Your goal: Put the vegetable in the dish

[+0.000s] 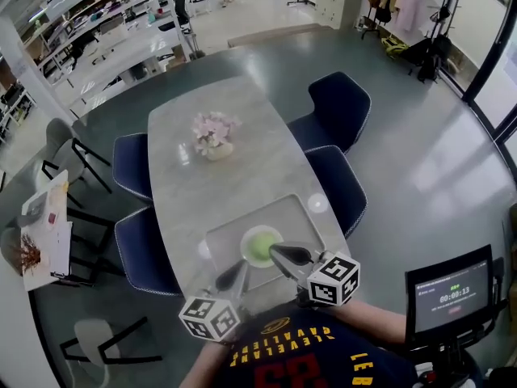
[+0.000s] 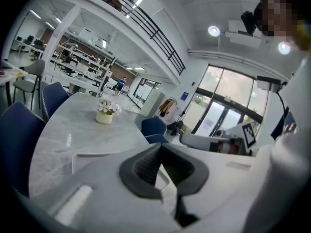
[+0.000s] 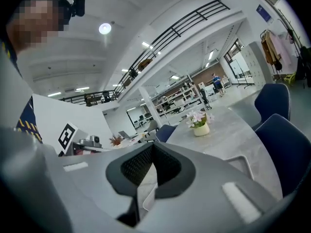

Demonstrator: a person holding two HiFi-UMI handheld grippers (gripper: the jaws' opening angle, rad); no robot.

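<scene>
Grey table [image 1: 242, 168], green dish [image 1: 259, 246] by near edge

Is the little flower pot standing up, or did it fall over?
Standing up. The flower pot sits flat on the table, and its pink flowers point upward.

Person with two hand-held grippers, lower centre of the head view

Dark navy shirt [image 1: 299, 350] with arched yellow lettering over red numerals and a small yellow round emblem near the collar. Left gripper [image 1: 241, 267] and right gripper [image 1: 275, 250]: pale grey moulded bodies, dark tapered jaws lined with black ribbed pads [image 2: 146, 166]. Each carries a white cube [image 1: 334, 279] printed with black square markers.
</scene>
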